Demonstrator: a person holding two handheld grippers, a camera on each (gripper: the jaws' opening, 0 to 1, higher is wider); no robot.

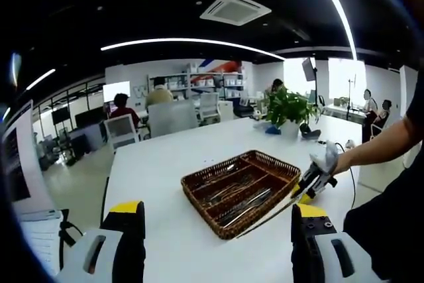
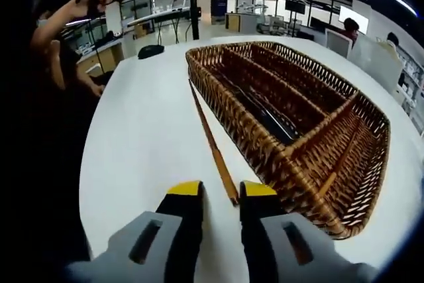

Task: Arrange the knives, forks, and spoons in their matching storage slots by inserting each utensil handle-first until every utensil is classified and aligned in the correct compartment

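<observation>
At lower centre of the right gripper view, we see the right gripper (image 2: pixel 222 193) fingers closed on a chopstick (image 2: pixel 211 140) lying beside the wicker tray (image 2: pixel 311 164) on the bench (image 2: pixel 139 130). The left gripper (image 1: pixel 218 213) fingers stand open.

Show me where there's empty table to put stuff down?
Bare white table lies between the wicker tray and the near edge, and beyond the tray toward the potted plant. It's crowded at the tray's side, where the right gripper holds a long brown stick.
</observation>
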